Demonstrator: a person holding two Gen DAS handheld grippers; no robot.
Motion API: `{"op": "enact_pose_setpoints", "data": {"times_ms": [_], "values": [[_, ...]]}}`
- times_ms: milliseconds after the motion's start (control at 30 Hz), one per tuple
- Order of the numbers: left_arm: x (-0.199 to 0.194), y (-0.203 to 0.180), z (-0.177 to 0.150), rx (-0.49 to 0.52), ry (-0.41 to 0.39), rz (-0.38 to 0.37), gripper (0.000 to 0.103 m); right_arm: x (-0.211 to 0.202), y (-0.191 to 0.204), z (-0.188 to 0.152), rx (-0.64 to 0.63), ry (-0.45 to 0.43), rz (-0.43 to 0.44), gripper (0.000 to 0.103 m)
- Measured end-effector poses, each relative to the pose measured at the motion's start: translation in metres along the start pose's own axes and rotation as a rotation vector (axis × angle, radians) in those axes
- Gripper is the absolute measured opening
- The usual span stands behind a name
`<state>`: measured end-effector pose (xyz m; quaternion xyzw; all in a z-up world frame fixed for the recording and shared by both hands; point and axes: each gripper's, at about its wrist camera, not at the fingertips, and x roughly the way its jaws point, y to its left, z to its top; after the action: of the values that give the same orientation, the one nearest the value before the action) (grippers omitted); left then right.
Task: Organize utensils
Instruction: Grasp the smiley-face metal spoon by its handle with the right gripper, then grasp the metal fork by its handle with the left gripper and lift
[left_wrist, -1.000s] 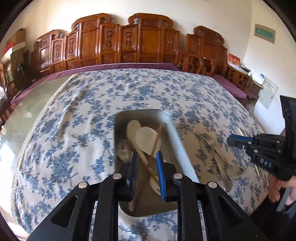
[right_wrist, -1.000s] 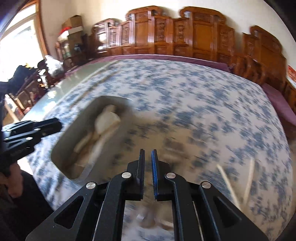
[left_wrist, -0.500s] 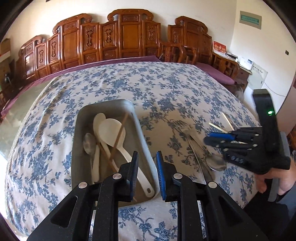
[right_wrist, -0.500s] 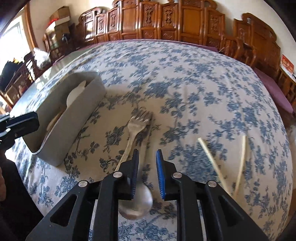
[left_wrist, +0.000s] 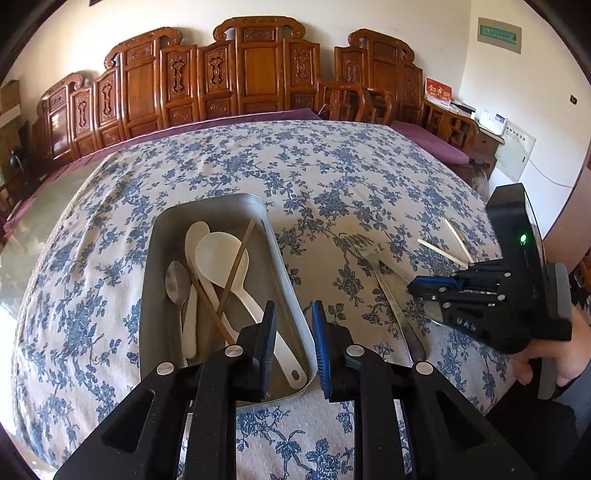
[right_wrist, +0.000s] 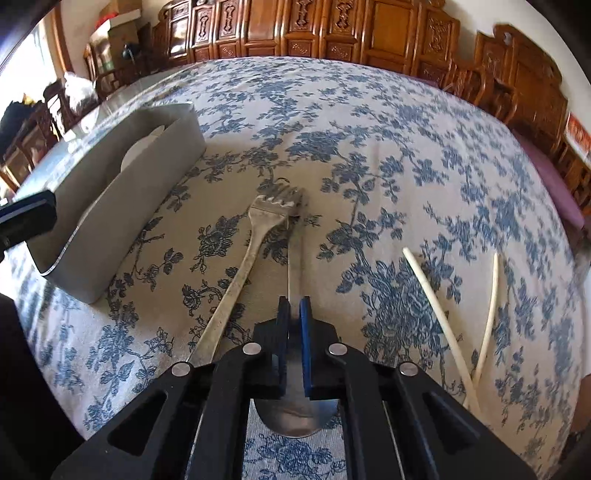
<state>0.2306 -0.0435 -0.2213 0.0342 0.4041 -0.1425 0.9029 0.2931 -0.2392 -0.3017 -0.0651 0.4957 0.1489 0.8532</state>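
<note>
Sorting looks partly done. At the left of the floral tablecloth stands the grey bin, an oblong tub with rounded corners, and already lying in it are a small metal spoon, a slim white spoon, a broad white rice paddle with a hole at the end of its handle, and a pair of brown chopsticks crossed over the paddle.

The left gripper hangs over the bin's near right corner. Its jaws stand a little apart on either side of the wall without pressing on it, and hold nothing.

To the right of the bin, still on the cloth, lie three more lots. Nearest is a metal fork, dull and streaked, its tines pointing away and its handle running back toward the camera. Just beside it lies a metal spoon, its thin handle parallel to the fork's and its shiny bowl near the camera, under the right gripper. That gripper's jaws have just been closing and now pinch the spoon's handle just ahead of the bowl, the spoon still flat on the cloth.

Further right, a pair of pale chopsticks lie splayed, meeting at their near ends.

So four kinds are stowed; my guess is the spoon goes next, then fork and pale chopsticks
</note>
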Motion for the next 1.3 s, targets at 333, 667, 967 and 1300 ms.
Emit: {"op": "enact_pose_setpoints", "data": {"times_ms": [333, 667, 967, 1300], "values": [[0.0, -0.016, 0.007, 0.039, 0.013, 0.01, 0.018, -0.007, -0.04, -0.008, 0.074, -0.02, -0.061, 0.007], [0.043, -0.052, 0.019, 0.033, 0.118, -0.065, 0.021, -0.013, -0.054, -0.005, 0.122, -0.052, -0.017, 0.007], [0.085, -0.078, 0.032, 0.043, 0.198, -0.072, 0.021, -0.019, -0.063, 0.001, 0.164, -0.094, 0.039, 0.007], [0.117, -0.088, 0.032, 0.034, 0.261, -0.05, 0.021, -0.022, -0.07, 0.001, 0.201, -0.115, 0.061, 0.007]]}}
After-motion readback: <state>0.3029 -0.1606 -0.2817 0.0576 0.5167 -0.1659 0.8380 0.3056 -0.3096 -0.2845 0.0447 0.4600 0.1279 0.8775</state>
